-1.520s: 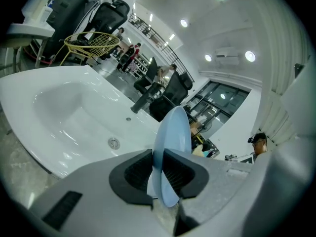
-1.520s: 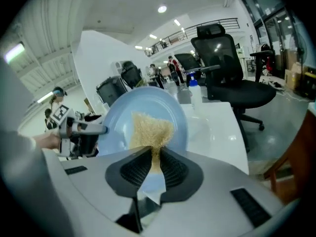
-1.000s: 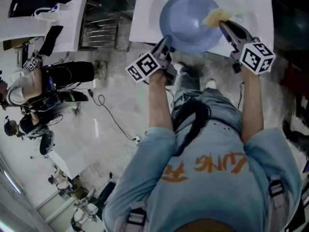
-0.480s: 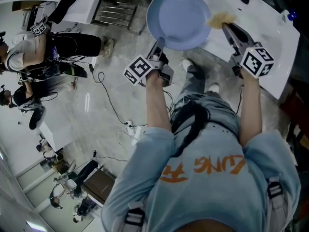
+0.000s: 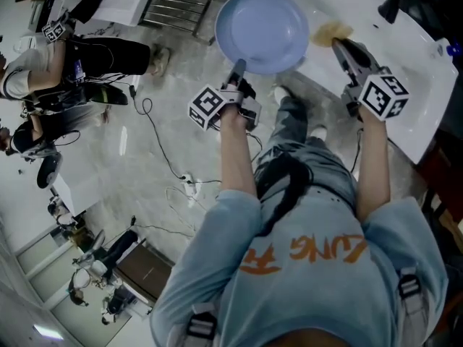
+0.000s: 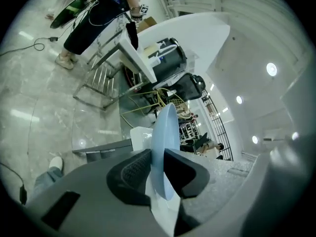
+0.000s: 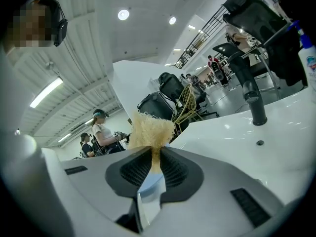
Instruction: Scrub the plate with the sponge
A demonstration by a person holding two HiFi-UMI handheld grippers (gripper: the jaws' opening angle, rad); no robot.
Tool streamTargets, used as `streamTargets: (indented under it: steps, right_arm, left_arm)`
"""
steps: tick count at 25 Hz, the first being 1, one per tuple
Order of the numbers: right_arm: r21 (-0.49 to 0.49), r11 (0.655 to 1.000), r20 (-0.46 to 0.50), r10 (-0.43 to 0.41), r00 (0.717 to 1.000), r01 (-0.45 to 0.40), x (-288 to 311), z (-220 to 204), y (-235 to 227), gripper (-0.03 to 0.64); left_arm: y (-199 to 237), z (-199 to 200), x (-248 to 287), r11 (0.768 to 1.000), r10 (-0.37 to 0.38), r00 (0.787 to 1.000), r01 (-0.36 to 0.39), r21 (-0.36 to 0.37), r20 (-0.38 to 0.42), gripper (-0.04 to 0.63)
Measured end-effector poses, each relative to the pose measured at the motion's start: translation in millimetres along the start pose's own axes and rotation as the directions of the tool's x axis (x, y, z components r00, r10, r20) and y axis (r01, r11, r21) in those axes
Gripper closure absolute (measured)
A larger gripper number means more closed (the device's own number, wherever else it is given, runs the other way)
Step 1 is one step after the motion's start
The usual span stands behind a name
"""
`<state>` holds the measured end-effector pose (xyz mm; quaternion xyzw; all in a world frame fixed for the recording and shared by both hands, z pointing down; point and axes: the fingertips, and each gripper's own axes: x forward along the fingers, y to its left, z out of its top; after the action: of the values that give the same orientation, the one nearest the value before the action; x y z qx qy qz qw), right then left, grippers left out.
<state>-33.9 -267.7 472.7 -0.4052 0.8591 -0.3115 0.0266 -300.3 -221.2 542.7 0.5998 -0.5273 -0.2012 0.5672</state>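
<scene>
A pale blue plate (image 5: 262,29) is held out past the white sink's (image 5: 362,9) left edge, over the floor. My left gripper (image 5: 237,67) is shut on its near rim; in the left gripper view the plate (image 6: 165,132) stands edge-on between the pads of the left gripper (image 6: 158,169). Its jaws have just been opening a little, with the rim still between them. My right gripper (image 5: 336,43) is shut on a yellow fibrous sponge (image 5: 329,31), just off the plate's right rim. In the right gripper view the sponge (image 7: 149,130) sticks up from the right gripper (image 7: 157,162).
A black faucet (image 5: 391,2) (image 7: 249,93) and a soap bottle (image 5: 452,49) stand at the sink's far side. A metal rack (image 5: 177,6) sits left of the sink. People (image 5: 43,71) stand at the far left, and cables (image 5: 173,172) trail over the floor.
The plate has moved left, from over the sink basin to beyond its edge. The sponge, which lay against the plate's right rim, now sits just beside it. Both arms shifted with the view's turn.
</scene>
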Motion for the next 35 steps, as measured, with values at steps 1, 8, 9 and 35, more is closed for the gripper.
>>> streamTargets:
  steps: [1,8,9,35]
  right_arm:
    - [-0.001,1.0,-0.005,-0.002,1.0,0.002,2,-1,0,0.563]
    - [0.003,1.0,-0.024,-0.028,0.999,0.028,3,-8,-5,0.563]
    - [0.004,0.999,-0.025,-0.033,0.999,0.033,2,-9,-6,0.563]
    - [-0.014,0.989,0.029,-0.146,0.989,0.146,-49,-5,3,0.563]
  left_arm:
    - [3,1,1,1.0,0.002,1.0,-0.002,-0.019,0.003,0.523]
    - [19,1,2,0.992,0.021,0.999,-0.018,-0.127,0.027,0.514]
    - [20,0,3,0.992,0.02,1.0,-0.017,-0.128,0.024,0.514]
    - [-68,35,-9,0.876,0.028,0.983,-0.111,0.469,0.18,0.436]
